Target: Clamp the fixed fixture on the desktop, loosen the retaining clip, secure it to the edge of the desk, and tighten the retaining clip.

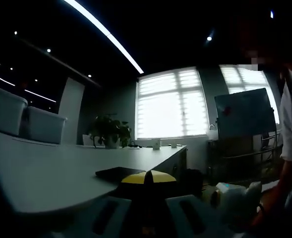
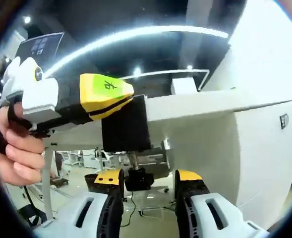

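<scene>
Right gripper [image 2: 148, 184]: jaws standing apart either side of the clip's knob [image 2: 138, 178], under the surface [image 2: 220, 106] edge; can't tell if the tips are touching it. Clamp [image 2: 126, 126] sitting black on that edge, screw [image 2: 134, 159] hanging below. Left gripper [image 2: 106, 94], seen in right gripper view, is gripping the clamp's top with yellow-tipped jaws closed on it, a hand [image 2: 17, 144] holding its handle. In left gripper view its jaw tips [image 1: 146, 177] are meeting over the surface [image 1: 46, 173] edge; clamp itself hidden in the dark there.
</scene>
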